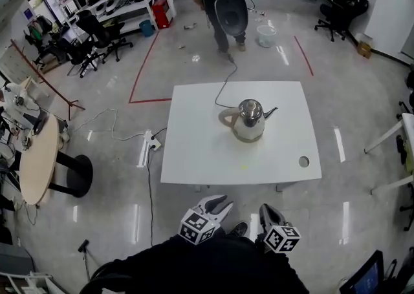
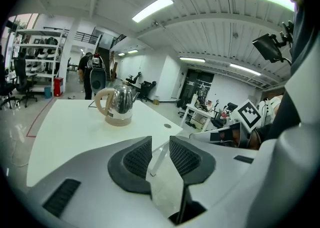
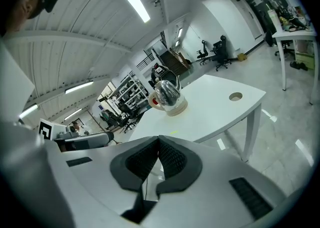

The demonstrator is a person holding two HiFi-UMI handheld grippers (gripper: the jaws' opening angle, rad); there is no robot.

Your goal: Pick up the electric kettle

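Observation:
The electric kettle (image 1: 249, 120) has a steel body, a cream base and a cream handle, and stands upright near the middle of the white table (image 1: 194, 157). It shows ahead in the left gripper view (image 2: 117, 104) and in the right gripper view (image 3: 167, 96). My left gripper (image 1: 218, 202) hovers short of the table's near edge, close to my body; its jaws (image 2: 160, 144) stand a little apart with nothing between them. Beside it, my right gripper (image 1: 268, 212) is also short of the table, and its pads (image 3: 158, 144) are pressed together, empty.
A cable (image 1: 223, 86) runs from the kettle off the far edge toward a person (image 1: 223, 2) standing beyond. The table has a round hole (image 1: 304, 161) at its near right corner. A round table (image 1: 35, 157) and office chairs (image 1: 97, 37) stand at the left.

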